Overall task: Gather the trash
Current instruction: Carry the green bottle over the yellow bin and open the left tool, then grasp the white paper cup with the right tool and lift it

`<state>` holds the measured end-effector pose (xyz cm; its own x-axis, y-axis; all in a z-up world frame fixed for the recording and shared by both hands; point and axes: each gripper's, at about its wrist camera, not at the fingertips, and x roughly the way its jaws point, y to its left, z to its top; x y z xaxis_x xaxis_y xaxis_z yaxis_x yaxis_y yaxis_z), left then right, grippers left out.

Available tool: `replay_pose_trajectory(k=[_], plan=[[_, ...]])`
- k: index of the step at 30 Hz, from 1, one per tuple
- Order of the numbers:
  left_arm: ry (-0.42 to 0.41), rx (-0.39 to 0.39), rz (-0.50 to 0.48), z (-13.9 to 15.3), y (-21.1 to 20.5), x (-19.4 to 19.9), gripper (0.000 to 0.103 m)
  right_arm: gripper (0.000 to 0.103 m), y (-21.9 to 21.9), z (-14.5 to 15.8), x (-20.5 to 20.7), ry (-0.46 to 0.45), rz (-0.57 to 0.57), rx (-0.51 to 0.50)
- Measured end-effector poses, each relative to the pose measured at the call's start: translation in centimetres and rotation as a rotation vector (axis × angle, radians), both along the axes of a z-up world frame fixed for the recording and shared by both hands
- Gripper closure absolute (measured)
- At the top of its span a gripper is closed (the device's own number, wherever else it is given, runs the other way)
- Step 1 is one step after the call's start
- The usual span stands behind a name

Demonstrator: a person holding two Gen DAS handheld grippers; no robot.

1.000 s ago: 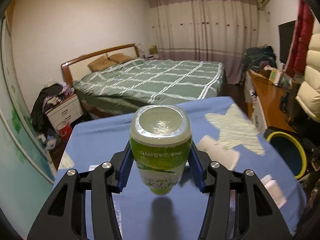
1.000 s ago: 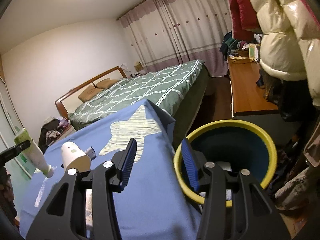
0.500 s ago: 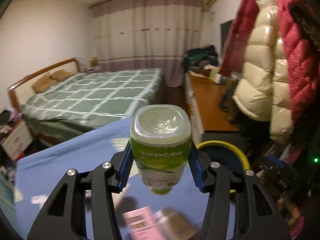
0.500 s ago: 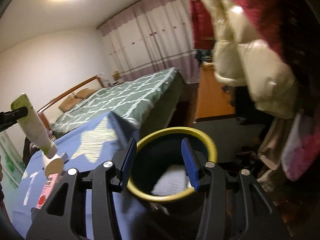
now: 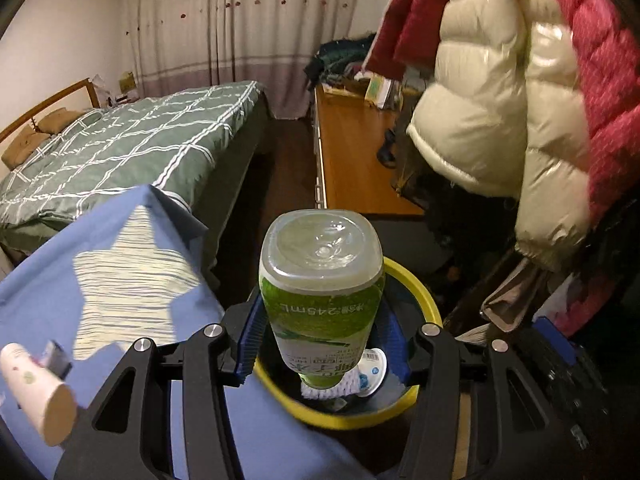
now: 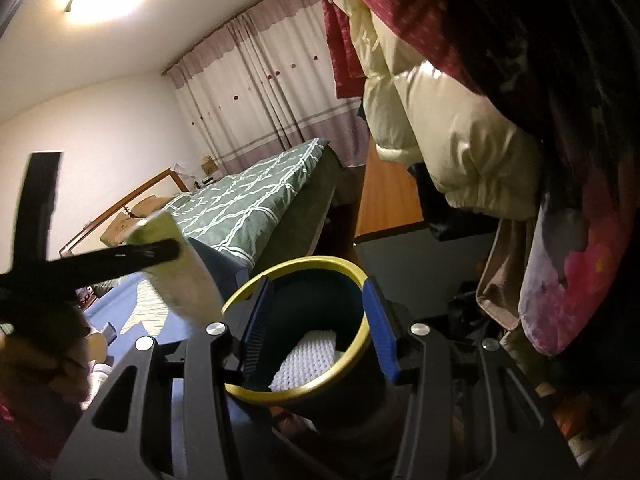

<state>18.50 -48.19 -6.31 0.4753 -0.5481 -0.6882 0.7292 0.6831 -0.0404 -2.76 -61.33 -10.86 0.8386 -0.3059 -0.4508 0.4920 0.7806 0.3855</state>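
Note:
My left gripper [image 5: 322, 344] is shut on a green drink bottle [image 5: 320, 292], held bottom-forward just above the yellow-rimmed bin [image 5: 420, 292]. The bin holds white foam netting [image 5: 348, 386] and a small round lid. In the right wrist view the bottle [image 6: 180, 264] and the left gripper show blurred at the left. My right gripper [image 6: 316, 332] is open and empty, its jaws apart right over the bin [image 6: 280, 394], with the white netting [image 6: 306, 358] inside.
A blue cloth with a pale star [image 5: 132, 280] covers the table left of the bin. A pale cylindrical container [image 5: 36, 392] and a small dark item lie on it. A green bed [image 5: 132, 148], a wooden counter [image 5: 356, 160] and hanging jackets [image 5: 500, 100] surround the bin.
Both grippers have swung right toward the bin. The bottle in my left gripper now hangs over the bin's rim. My right gripper has come closer over the bin.

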Motion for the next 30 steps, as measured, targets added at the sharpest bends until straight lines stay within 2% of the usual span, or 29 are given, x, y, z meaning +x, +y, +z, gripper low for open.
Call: replay_pose_trajectory(k=[1,3,6,11,15,20,26,30], plan=[[-0.004,0.009,0.005,-0.3,-0.7,0.1,0.051,0.058,-0.1,-0.1,0.0,0.002,-0.001,0.002],[-0.026,0.012,0.026,-0.8,-1.4,0.1,0.028,0.057,-0.2,-0.2,0.0,0.004,-0.001,0.006],[-0.071,-0.003,0.042,0.2,-0.5,-0.3,0.025,0.056,-0.2,-0.1,0.2,0.007,-0.004,-0.002],[-0.124,-0.034,0.066,3.3,3.4,-0.9,0.019,0.055,0.5,-0.4,0.9,0.016,0.016,0.002],[-0.158,-0.066,0.131,5.9,9.2,-0.4,0.013,0.055,1.5,-0.4,1.7,0.027,0.048,-0.002],[-0.195,-0.081,0.249,7.5,16.9,0.8,0.011,0.055,3.1,-0.2,2.9,0.042,0.089,-0.017],[-0.21,-0.081,0.441,7.5,27.6,3.1,0.01,0.055,6.5,0.0,5.2,0.08,0.169,-0.042],[-0.192,-0.088,0.575,6.3,34.6,4.8,0.01,0.055,9.3,0.3,7.1,0.107,0.23,-0.064]])
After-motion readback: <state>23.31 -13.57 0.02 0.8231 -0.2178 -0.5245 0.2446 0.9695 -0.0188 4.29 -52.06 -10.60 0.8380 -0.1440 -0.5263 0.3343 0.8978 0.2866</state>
